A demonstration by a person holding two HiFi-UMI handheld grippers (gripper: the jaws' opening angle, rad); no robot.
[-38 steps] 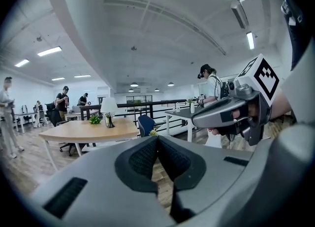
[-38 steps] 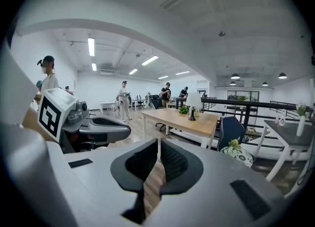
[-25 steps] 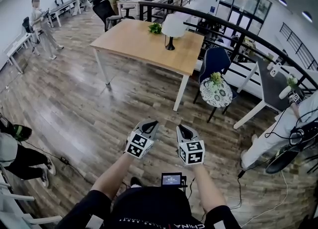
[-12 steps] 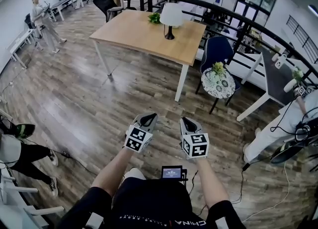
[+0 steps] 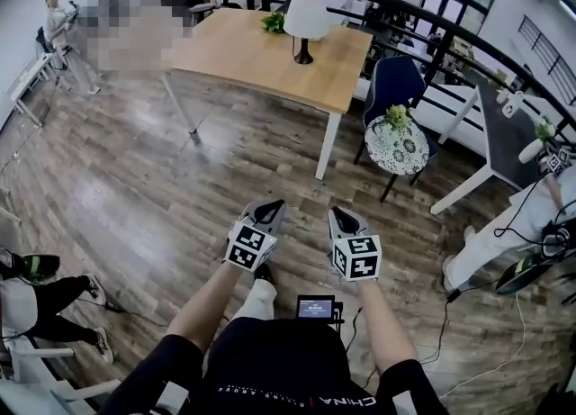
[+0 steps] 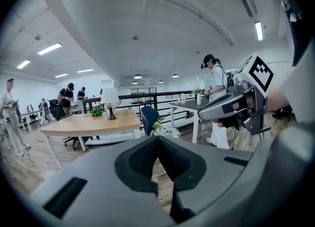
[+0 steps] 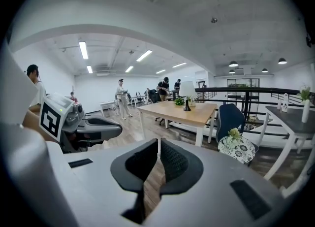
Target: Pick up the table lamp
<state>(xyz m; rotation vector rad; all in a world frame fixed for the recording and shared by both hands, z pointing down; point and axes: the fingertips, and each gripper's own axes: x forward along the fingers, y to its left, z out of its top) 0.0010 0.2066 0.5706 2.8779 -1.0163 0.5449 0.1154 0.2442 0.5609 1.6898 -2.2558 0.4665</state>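
The table lamp [image 5: 306, 22], white shade on a dark stem, stands near the far edge of a wooden table [image 5: 270, 67], well ahead of me. It also shows small in the left gripper view, lamp [image 6: 109, 99], and in the right gripper view, lamp [image 7: 187, 93]. My left gripper [image 5: 270, 210] and right gripper [image 5: 340, 216] are held side by side above the wooden floor, pointing at the table and far short of it. Both are shut with nothing between the jaws. From their own cameras I see the left gripper [image 6: 157, 141] and the right gripper [image 7: 159, 145] shut.
A small green plant [image 5: 273, 22] sits beside the lamp. A blue chair [image 5: 394, 91] and a round patterned side table [image 5: 396, 148] with a plant stand right of the wooden table. A white desk [image 5: 490, 148] and a person in white [image 5: 504, 229] are at the right; a black railing [image 5: 432, 40] runs behind.
The person has stepped nearer the wooden table. Both grippers went forward together and sank a little, still shut and side by side.
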